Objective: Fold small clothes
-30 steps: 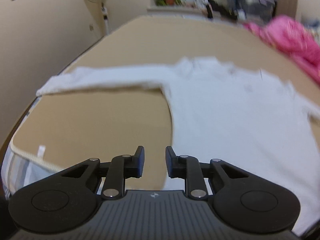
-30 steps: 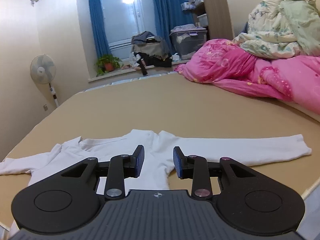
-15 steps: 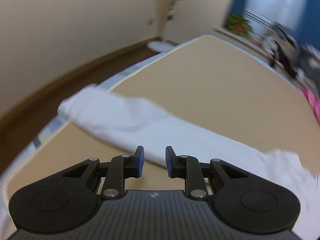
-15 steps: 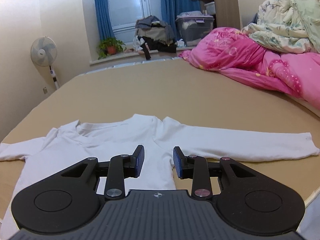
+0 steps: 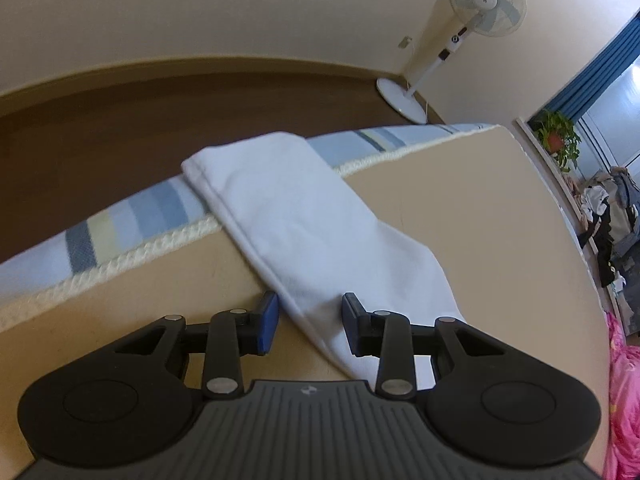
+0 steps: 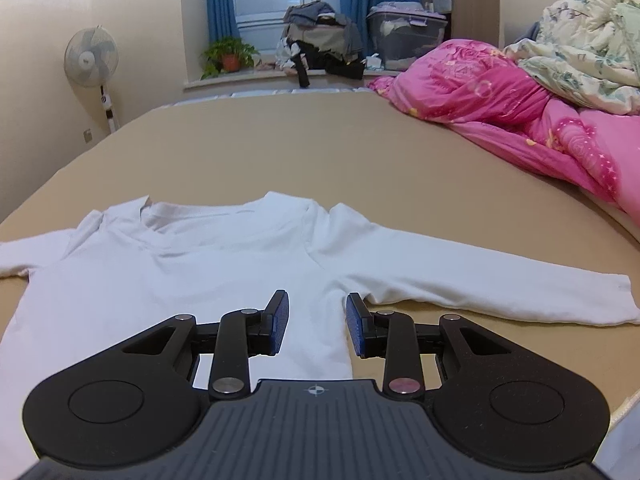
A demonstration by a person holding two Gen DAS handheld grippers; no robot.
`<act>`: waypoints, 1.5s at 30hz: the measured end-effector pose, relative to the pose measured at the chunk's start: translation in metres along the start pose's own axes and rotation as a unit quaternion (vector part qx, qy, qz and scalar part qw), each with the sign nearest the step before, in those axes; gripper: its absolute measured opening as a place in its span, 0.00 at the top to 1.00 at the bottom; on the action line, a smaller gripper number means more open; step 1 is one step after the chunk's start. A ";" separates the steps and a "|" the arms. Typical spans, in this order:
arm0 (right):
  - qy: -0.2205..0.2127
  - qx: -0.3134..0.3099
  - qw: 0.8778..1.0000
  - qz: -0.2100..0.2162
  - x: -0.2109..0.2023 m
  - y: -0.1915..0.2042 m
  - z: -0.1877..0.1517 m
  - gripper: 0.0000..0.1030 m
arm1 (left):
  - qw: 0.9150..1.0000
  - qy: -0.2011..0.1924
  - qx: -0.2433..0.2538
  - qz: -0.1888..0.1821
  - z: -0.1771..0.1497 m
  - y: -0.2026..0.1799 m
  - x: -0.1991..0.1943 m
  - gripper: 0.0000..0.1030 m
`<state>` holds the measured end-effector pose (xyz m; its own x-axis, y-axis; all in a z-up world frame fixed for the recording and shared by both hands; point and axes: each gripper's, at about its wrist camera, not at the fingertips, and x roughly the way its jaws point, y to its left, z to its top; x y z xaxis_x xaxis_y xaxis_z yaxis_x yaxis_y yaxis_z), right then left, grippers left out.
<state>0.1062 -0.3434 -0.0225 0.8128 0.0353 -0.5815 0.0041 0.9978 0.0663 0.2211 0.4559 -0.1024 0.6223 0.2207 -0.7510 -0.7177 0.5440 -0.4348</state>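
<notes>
Two risks from here. First: my left gripper (image 5: 308, 322) sits over the left sleeve (image 5: 304, 216), jaws opening, cloth between them but the pads not pressing on it. If I close too high I likely pinch only the top layer, or just the seam edge, and the sleeve slips out mid-fold. Second: the cuff end hangs past the braided mattress edge (image 5: 132, 252) over the striped sheet (image 5: 120, 216); a weak pull could let it slide off toward the floor and drag the shoulder askew.

My right gripper (image 6: 316, 326) hovers above the shirt's side seam near the armpit, jaws apart, nothing held. Bumping the cloth there would probably wrinkle the body before the fold.

The white long-sleeved shirt (image 6: 180, 276) lies flat on the tan bed cover (image 6: 320, 152), collar away from me, both sleeves spread out sideways. Not folded yet. Fabric looks soft, thin, lightly creased around the collar. Right sleeve (image 6: 480, 280) fully on the bed, cuff near the edge. Pink quilt (image 6: 520, 112) well apart.
</notes>
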 end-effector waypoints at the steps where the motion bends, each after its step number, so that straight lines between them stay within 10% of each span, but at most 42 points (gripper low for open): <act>1: 0.003 -0.004 1.000 0.002 0.002 0.002 0.000 0.67 | 1.000 -0.007 0.005 0.004 -0.003 -0.002 0.001 0.63; 5: 0.011 -0.019 1.000 0.008 0.007 0.007 -0.001 0.67 | 0.997 -0.033 0.050 0.054 -0.008 -0.018 0.003 0.93; 8: 0.016 -0.024 1.000 0.011 0.009 0.007 -0.002 0.67 | 0.989 -0.072 0.095 0.091 -0.016 -0.048 -0.011 0.96; 13: 0.023 -0.029 0.999 0.015 0.010 0.009 -0.002 0.67 | 0.960 -0.171 0.221 -0.018 -0.076 -0.152 -0.091 0.96; 16: 0.026 -0.036 0.999 0.012 0.010 0.011 -0.003 0.67 | 0.918 -0.175 0.321 -0.156 -0.158 -0.214 -0.149 0.95; 18: 0.027 -0.037 0.999 0.010 0.010 0.011 -0.003 0.67 | 0.869 -0.109 0.408 -0.259 -0.223 -0.244 -0.172 0.70; 20: 0.028 -0.036 0.999 0.005 0.009 0.011 -0.003 0.67 | 0.822 -0.069 0.471 -0.312 -0.271 -0.254 -0.188 0.69; 21: 0.028 -0.033 0.999 0.002 0.008 0.012 -0.002 0.67 | 0.813 -0.065 0.486 -0.313 -0.286 -0.254 -0.194 0.69; 23: 0.026 -0.027 0.999 -0.001 0.004 0.011 -0.002 0.67 | 0.820 -0.038 0.481 -0.308 -0.282 -0.250 -0.198 0.69; 27: 0.014 -0.009 1.000 0.009 -0.008 0.008 -0.001 0.86 | 0.866 -0.059 0.447 -0.218 -0.226 -0.230 -0.210 0.69; 31: 0.011 0.012 0.999 0.035 -0.010 0.008 0.003 0.89 | 0.893 -0.072 0.421 -0.143 -0.187 -0.198 -0.234 0.69; 36: 0.020 0.074 0.992 0.096 0.011 0.012 0.013 0.88 | 0.901 -0.098 0.411 -0.093 -0.182 -0.154 -0.219 0.68; 38: 0.023 0.088 0.990 0.110 0.022 0.018 0.016 0.88 | 0.891 -0.065 0.448 -0.035 -0.189 -0.155 -0.202 0.68; 42: 0.037 0.111 0.985 0.127 0.054 0.031 0.022 0.88 | 0.886 -0.079 0.455 -0.038 -0.190 -0.162 -0.192 0.68; 45: 0.050 0.125 0.983 0.128 0.082 0.040 0.024 0.88 | 0.900 -0.058 0.431 -0.024 -0.181 -0.170 -0.172 0.68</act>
<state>0.1866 -0.3022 -0.0481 0.7452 0.3005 -0.5953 -0.0402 0.9113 0.4097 0.1790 0.1790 0.0109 0.7112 0.2359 -0.6622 -0.2115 0.9702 0.1185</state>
